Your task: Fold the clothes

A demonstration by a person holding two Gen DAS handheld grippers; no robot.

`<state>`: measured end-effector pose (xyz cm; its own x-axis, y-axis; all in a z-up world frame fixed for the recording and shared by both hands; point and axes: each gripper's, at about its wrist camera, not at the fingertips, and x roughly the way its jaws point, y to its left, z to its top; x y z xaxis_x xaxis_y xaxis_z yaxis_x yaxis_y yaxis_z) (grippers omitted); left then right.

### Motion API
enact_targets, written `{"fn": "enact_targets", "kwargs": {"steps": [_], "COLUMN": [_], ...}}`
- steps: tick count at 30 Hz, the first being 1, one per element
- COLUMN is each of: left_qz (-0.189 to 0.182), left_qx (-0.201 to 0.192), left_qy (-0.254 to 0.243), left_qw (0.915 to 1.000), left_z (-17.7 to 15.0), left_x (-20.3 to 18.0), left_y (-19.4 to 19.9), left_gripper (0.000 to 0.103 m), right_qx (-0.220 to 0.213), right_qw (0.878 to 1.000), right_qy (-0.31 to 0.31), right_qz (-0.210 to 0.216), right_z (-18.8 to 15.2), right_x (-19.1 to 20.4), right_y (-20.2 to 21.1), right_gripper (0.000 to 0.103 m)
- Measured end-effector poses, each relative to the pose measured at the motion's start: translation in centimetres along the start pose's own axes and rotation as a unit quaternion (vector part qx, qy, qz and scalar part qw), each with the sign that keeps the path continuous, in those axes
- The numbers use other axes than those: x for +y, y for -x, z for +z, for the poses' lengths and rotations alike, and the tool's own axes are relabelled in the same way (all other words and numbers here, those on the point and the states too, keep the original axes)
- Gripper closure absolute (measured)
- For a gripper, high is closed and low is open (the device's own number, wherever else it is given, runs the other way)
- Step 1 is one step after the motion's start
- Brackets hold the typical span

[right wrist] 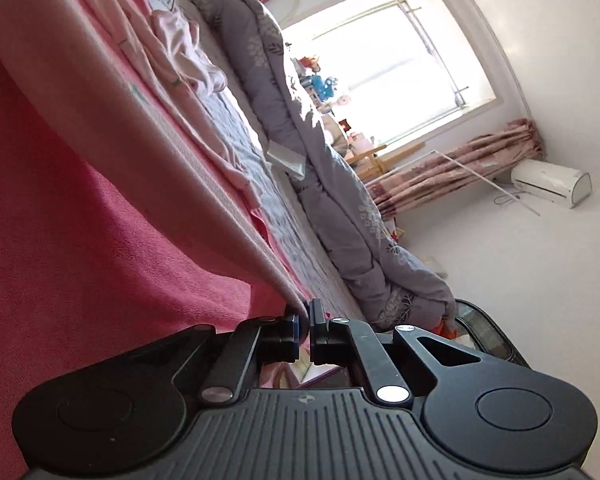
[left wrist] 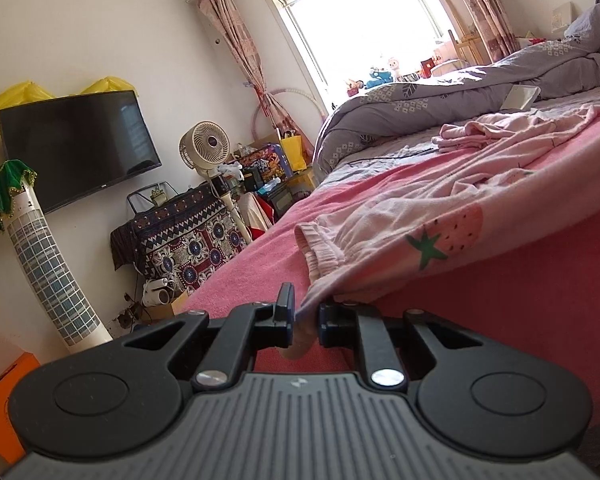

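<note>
A pale pink garment [left wrist: 400,208] with a strawberry print [left wrist: 456,228] lies spread on the pink bed cover [left wrist: 260,248]. Its near edge is lifted off the bed. My left gripper [left wrist: 305,316] is shut on that edge near the gathered cuff, with a fold of cloth hanging between the fingers. In the right wrist view, which is rolled sideways, the same garment [right wrist: 160,152] runs down as a taut strip to my right gripper [right wrist: 305,322]. That gripper is shut on the hem's corner over the bed cover [right wrist: 80,260].
A crumpled second pink garment [left wrist: 480,132] lies farther up the bed, beside a rolled grey quilt [left wrist: 440,104] and a white box [left wrist: 522,98]. Left of the bed stand a wall TV [left wrist: 80,144], a fan [left wrist: 206,146] and a patterned covered table [left wrist: 188,236].
</note>
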<state>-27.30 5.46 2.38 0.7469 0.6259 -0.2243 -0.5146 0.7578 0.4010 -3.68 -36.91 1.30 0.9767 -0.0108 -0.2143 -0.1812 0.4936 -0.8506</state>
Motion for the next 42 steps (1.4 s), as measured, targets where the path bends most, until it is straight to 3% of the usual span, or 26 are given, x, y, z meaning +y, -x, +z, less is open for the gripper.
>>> {"fn": "enact_targets", "kwargs": {"steps": [5,11,15,19,21,22,23,24,25,26,29,30,31,32,33,34,35,36,37,40,42], "left_qz": [0.012,0.014,0.0,-0.025,-0.03,-0.031,-0.029,-0.023,-0.019,-0.021,-0.033,-0.034,-0.033,-0.032,-0.032,-0.032,-0.033,-0.033,-0.033,-0.033,-0.033], "left_qx": [-0.042,-0.058,-0.014,0.062,0.087,0.097,0.101,0.097,0.094,0.094,0.099,0.099,0.099,0.099,0.099,0.099,0.099,0.099,0.099,0.099,0.099], "left_qy": [0.004,-0.039,-0.073,-0.086,-0.109,-0.125,-0.139,-0.148,-0.154,-0.151,-0.13,-0.127,-0.128,-0.129,-0.128,-0.128,-0.127,-0.126,-0.125,-0.124,-0.124], "left_qw": [0.999,0.9975,0.9972,0.9941,0.9898,0.987,0.9847,0.9839,0.9834,0.9839,0.986,0.9864,0.9863,0.9863,0.9863,0.9863,0.9864,0.9865,0.9866,0.9867,0.9868], "left_z": [3.5,7.7,8.9,6.9,5.8,5.5,5.2,4.9,4.7,4.8,4.8,4.9,4.9,4.9,5.0,5.0,5.0,5.0,5.0,5.0,5.0], "left_x": [0.6,0.9,0.0,-2.0,-3.3,-4.0,-4.6,-5.1,-5.4,-5.4,-4.7,-4.4,-4.2,-4.2,-4.2,-4.1,-4.0,-4.0,-3.9,-3.8,-3.8], "left_y": [-2.4,-8.8,-16.4,-24.7,-26.7,-27.3,-27.6,-27.5,-27.4,-27.4,-27.7,-27.9,-28.1,-28.1,-28.1,-28.2,-28.2,-28.2,-28.2,-28.2,-28.2], "left_gripper": [0.083,0.083,0.069,0.069,0.07,0.077,0.077,0.077,0.077,0.077,0.077,0.077,0.076,0.076,0.076,0.076,0.076,0.076,0.075,0.075,0.074], "right_qx": [-0.009,-0.025,-0.008,0.05,0.077,0.087,0.092,0.096,0.084,0.07,0.076,0.078,0.083,0.09,0.095,0.098,0.094,0.088,0.081,0.058,0.054], "right_qw": [1.0,0.999,1.0,0.997,0.995,0.995,0.995,0.995,0.996,0.996,0.995,0.994,0.991,0.986,0.978,0.963,0.941,0.913,0.873,0.72,0.64], "right_qy": [0.009,0.026,0.025,0.054,0.065,0.055,0.038,0.02,-0.014,-0.049,-0.068,-0.077,-0.1,-0.135,-0.187,-0.25,-0.322,-0.392,-0.473,-0.675,-0.742], "right_qz": [-0.008,-0.019,-0.011,0.027,0.013,0.014,0.017,0.019,0.005,-0.011,0.013,0.02,0.026,0.027,0.023,0.026,0.047,0.07,0.092,0.15,0.194], "right_z": [2.1,8.6,13.8,17.2,17.9,17.9,17.6,17.3,16.9,16.6,16.7,16.6,16.7,16.7,16.2,15.5,14.3,13.0,11.1,5.0,1.9], "right_x": [-2.2,-3.2,-2.1,2.5,5.6,6.8,8.1,9.4,9.8,10.0,9.3,8.9,8.1,6.9,5.3,3.3,1.3,-0.6,-2.5,-7.2,-8.0], "right_y": [-1.8,-10.1,-18.6,-28.6,-32.8,-34.2,-35.2,-36.1,-36.1,-35.9,-36.2,-36.3,-36.4,-36.2,-35.9,-35.4,-34.9,-34.4,-33.9,-32.5,-32.4], "right_gripper": [0.097,0.097,0.097,0.08,0.08,0.08,0.081,0.086,0.099,0.098,0.099,0.097,0.089,0.068,0.053,0.022,0.004,0.003,0.003,0.003,0.004]}}
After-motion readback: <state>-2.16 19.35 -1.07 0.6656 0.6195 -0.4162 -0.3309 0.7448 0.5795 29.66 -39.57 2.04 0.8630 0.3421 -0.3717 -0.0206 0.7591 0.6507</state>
